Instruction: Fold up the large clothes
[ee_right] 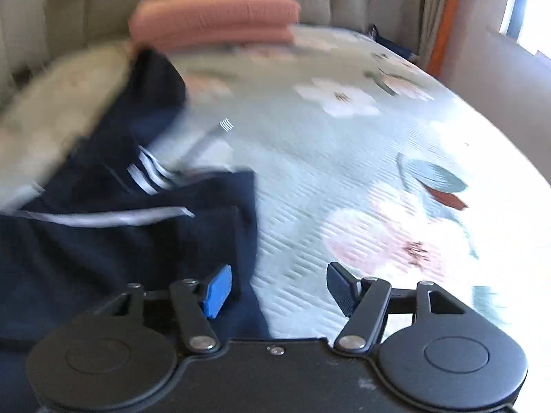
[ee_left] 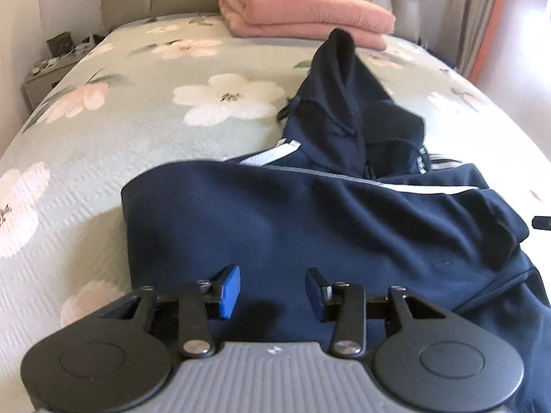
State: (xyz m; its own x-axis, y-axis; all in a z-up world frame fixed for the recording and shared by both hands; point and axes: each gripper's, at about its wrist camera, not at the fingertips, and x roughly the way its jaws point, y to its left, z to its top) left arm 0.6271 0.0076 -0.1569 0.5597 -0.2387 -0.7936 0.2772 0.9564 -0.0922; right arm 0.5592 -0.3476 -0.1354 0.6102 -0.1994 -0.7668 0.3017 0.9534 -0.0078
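Hoodie half folded on the bed, both tools free of it.

The bed [ee_left: 113,144] wore a soft quilted cover printed with big flowers; my navy hoodie [ee_left: 292,227] lay across its near part, a limp, heavy knit with white stripes, hood pointing toward a pink blanket [ee_left: 303,13] by the headboard. My left tool [ee_left: 273,292] hovered over the body, released, gripping nothing. My right tool [ee_right: 279,290] stood wide apart at the hoodie's right edge, empty. I judged the next fold needed that edge pinched cleanly and laid flat.
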